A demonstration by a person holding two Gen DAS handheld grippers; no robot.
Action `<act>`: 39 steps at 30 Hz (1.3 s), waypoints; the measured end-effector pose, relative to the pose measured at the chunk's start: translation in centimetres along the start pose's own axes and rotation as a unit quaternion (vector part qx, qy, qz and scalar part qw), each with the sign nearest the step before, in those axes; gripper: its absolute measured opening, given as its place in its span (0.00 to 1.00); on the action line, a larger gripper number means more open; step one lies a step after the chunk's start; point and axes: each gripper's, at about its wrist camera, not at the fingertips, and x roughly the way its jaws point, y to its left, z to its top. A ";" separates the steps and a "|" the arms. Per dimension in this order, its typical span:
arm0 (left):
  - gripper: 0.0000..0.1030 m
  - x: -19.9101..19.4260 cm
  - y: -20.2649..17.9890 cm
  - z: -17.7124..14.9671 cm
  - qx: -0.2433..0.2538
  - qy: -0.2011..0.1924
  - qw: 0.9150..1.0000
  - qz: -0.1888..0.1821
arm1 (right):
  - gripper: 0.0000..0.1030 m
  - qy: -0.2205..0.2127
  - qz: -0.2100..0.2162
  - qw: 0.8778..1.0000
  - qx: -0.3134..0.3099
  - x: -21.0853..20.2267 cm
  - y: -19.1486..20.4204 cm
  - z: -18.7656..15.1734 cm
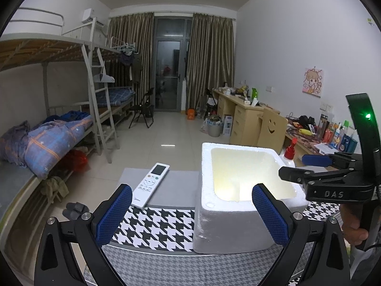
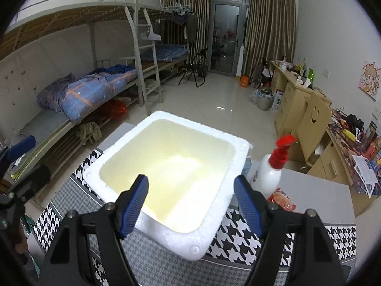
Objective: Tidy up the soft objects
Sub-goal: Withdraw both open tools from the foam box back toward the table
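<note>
A white foam box (image 1: 226, 226) stands on a houndstooth cloth (image 1: 157, 228), and its yellowish inside looks empty. My left gripper (image 1: 191, 190) is open just before the box's left front corner, with nothing between its blue pads. My right gripper (image 2: 190, 181) hovers over the near rim of the box (image 2: 202, 243), open and holding nothing; from the left wrist it shows at the box's right side (image 1: 296, 166). A red packet (image 2: 282, 199) lies right of the box. The left gripper (image 2: 31, 159) shows at the left edge of the right wrist view.
A white remote control (image 1: 151, 184) lies left of the box on the grey tabletop (image 1: 176, 186). A white pump bottle with a red top (image 2: 271, 171) stands right of the box. Bunk beds line the left wall, desks the right.
</note>
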 end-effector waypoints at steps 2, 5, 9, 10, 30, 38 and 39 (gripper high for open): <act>0.98 -0.2 -0.2 -0.2 0.000 0.000 1.000 -0.003 | 0.76 -0.004 0.001 1.000 0.006 -0.3 -0.2 -0.1; 0.98 -0.8 -0.5 -0.5 -0.001 -0.003 1.000 -0.007 | 0.76 -0.008 0.003 1.000 0.009 -0.9 -0.2 -0.6; 0.98 -1.6 -1.0 -0.8 -0.001 -0.008 1.000 -0.011 | 0.76 -0.018 0.002 1.000 0.018 -2.0 -0.5 -1.4; 0.98 -1.9 -1.2 -1.0 -0.001 -0.009 1.000 -0.013 | 0.76 -0.022 0.003 1.000 0.020 -2.4 -0.5 -1.6; 0.98 -5.4 -4.9 -2.3 0.011 -0.026 0.999 -0.046 | 0.76 -0.085 -0.016 0.996 0.027 -7.8 -0.6 -5.9; 0.98 -6.5 -6.4 -3.2 0.013 -0.027 0.998 -0.063 | 0.78 -0.089 -0.037 0.994 0.052 -8.8 -1.3 -7.6; 0.98 -6.6 -6.7 -3.3 0.017 -0.027 0.997 -0.064 | 0.80 -0.091 -0.036 0.994 0.058 -9.0 -1.4 -7.8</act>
